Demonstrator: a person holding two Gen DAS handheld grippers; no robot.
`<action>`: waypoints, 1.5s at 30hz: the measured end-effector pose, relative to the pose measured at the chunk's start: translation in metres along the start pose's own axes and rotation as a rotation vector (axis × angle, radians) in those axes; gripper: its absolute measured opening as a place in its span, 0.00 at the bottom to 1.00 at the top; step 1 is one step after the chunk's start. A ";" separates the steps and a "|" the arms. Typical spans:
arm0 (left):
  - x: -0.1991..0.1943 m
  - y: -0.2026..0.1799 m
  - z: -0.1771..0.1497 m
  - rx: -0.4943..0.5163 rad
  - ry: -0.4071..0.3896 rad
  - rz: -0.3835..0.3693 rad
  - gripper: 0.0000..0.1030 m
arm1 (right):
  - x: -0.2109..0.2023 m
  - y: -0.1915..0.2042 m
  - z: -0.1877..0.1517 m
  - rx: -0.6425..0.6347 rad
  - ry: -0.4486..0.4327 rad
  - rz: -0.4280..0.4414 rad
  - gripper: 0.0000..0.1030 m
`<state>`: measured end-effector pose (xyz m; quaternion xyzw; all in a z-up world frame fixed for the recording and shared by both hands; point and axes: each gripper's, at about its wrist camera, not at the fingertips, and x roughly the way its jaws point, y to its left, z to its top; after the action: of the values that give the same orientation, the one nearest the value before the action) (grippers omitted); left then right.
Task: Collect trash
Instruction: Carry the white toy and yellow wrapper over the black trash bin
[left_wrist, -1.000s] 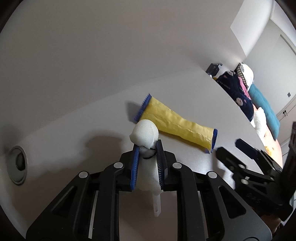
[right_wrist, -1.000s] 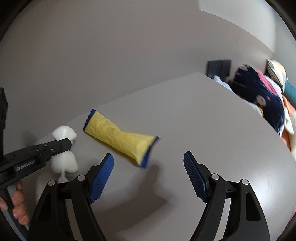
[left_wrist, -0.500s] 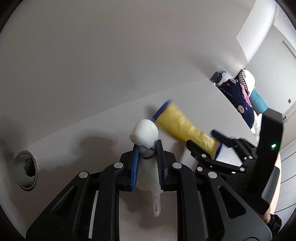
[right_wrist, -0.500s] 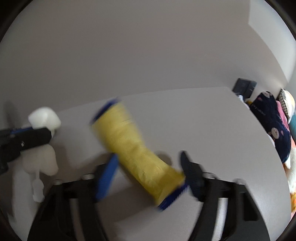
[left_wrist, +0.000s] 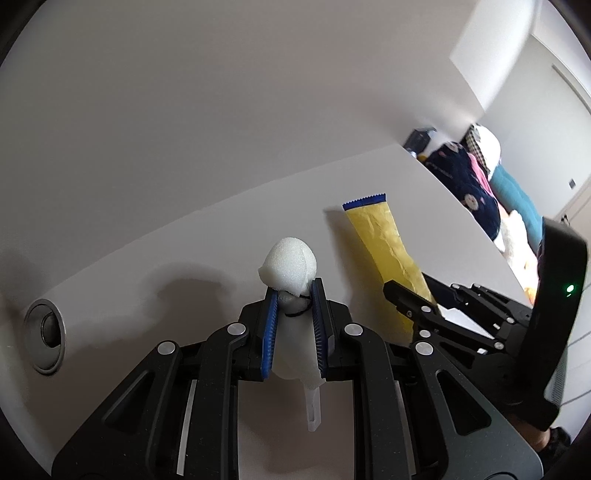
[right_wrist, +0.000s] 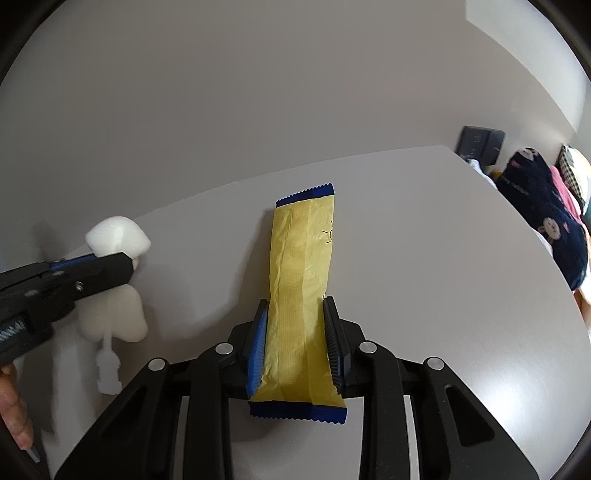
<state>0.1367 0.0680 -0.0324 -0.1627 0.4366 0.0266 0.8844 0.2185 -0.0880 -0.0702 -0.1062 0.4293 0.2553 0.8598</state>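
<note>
A white foam piece (left_wrist: 290, 264) with a thin plastic tab hanging below sits between the blue pads of my left gripper (left_wrist: 292, 291), which is shut on it just above the white table (left_wrist: 184, 266). In the right wrist view the same foam piece (right_wrist: 116, 232) and left gripper (right_wrist: 122, 258) appear at far left. A crumpled yellow wrapper (right_wrist: 301, 258) with blue serrated ends stands lengthwise between the pads of my right gripper (right_wrist: 295, 304). Its jaws are closing on the wrapper, and both pads press its sides. The left wrist view has the wrapper (left_wrist: 380, 236) rising from the right gripper (left_wrist: 406, 299).
A round metal grommet (left_wrist: 46, 330) sits in the table at left. Beyond the table's right edge lie a dark patterned cloth pile (right_wrist: 546, 221) and a black box (right_wrist: 480, 142). A person's fingers (right_wrist: 14, 417) show at lower left. A plain wall stands behind.
My right gripper went from wide open to closed on the yellow wrapper, which swung from lying crosswise to pointing away between the pads. The left gripper kept still, holding the foam.
</note>
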 end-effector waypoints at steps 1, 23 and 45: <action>-0.002 -0.003 -0.002 0.006 -0.001 -0.005 0.16 | -0.006 -0.001 -0.002 0.003 -0.002 -0.002 0.29; -0.071 -0.076 -0.060 0.138 -0.027 -0.070 0.16 | -0.126 -0.018 -0.066 0.090 -0.079 -0.070 0.29; -0.089 -0.156 -0.119 0.288 0.010 -0.157 0.17 | -0.211 -0.062 -0.161 0.238 -0.118 -0.163 0.29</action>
<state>0.0200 -0.1082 0.0108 -0.0681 0.4261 -0.1061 0.8959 0.0352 -0.2785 -0.0036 -0.0227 0.3954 0.1378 0.9078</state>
